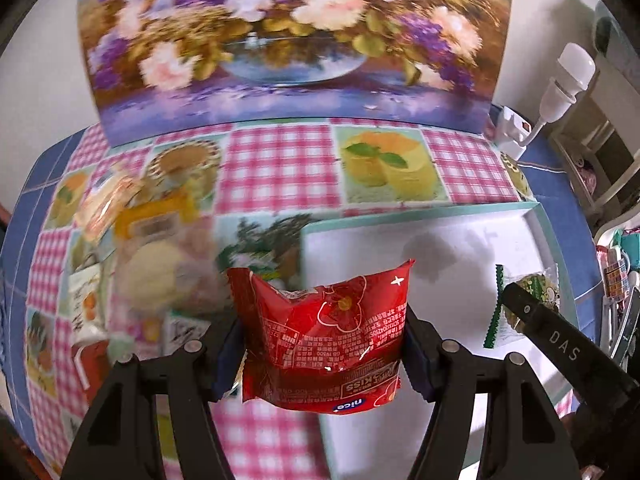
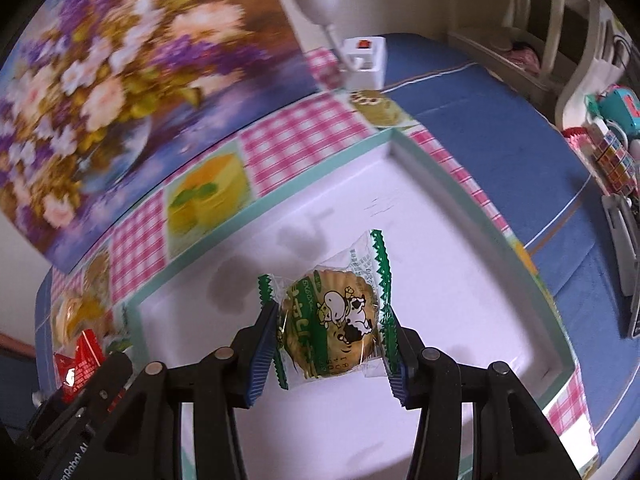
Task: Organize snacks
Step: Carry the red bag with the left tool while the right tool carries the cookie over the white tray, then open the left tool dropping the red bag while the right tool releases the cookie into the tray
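A red snack packet (image 1: 328, 340) hangs in the air, and my left gripper (image 1: 324, 350) is shut on it over the left edge of a white tray (image 1: 460, 236). In the right wrist view a clear, green-edged biscuit packet (image 2: 336, 316) with a cow print is held between blue pads, my right gripper (image 2: 330, 344) shut on it above the white tray (image 2: 420, 208). The right gripper's black body and the biscuit packet (image 1: 532, 288) also show at the right of the left wrist view. The red packet (image 2: 80, 364) appears at lower left of the right wrist view.
A blurred pile of snacks (image 1: 152, 248) lies left of the tray on a pink checked tablecloth (image 1: 280, 164). A floral picture (image 1: 288, 40) stands behind. A white lamp (image 1: 560, 88) and power strip sit at back right, with shelves (image 2: 532, 36) and clutter to the right.
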`<state>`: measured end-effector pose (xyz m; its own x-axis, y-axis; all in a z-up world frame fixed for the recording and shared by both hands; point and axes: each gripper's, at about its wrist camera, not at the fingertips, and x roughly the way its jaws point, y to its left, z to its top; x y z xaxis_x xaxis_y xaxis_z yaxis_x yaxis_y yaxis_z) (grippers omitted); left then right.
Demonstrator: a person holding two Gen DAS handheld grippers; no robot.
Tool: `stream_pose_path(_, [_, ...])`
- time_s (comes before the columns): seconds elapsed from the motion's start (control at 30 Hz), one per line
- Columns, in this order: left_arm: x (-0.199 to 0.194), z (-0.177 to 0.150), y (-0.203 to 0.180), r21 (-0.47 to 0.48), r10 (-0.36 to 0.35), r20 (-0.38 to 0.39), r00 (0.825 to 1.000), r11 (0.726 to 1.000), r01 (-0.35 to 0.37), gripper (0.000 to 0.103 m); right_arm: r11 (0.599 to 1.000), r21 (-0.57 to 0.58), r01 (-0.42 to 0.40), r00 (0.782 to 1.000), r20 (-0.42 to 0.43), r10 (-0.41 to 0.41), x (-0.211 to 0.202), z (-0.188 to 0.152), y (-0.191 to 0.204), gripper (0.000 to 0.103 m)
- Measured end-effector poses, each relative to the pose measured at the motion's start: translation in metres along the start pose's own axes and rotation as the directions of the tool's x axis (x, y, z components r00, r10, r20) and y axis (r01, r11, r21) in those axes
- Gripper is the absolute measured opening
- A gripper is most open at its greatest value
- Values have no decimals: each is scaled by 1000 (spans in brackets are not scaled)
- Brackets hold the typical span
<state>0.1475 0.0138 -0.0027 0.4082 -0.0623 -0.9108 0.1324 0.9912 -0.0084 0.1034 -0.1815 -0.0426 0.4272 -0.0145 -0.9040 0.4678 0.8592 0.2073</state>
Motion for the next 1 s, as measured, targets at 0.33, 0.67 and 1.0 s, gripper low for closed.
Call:
stream_pose_path(0.33, [27, 10, -28, 42, -42, -23, 999, 998, 43, 75, 999, 30, 39, 999, -3, -39, 12, 7, -13, 52])
stream_pose_path(0.67, [14, 9, -19, 9, -59, -34, 998, 998, 60, 84, 998, 20, 52, 999, -9, -52, 10, 4, -10, 54])
stream_pose_path(1.0, [2, 8, -8, -9, -15, -3, 1000, 1000, 15, 87, 998, 9, 64, 998, -13, -64, 9, 4, -11, 72])
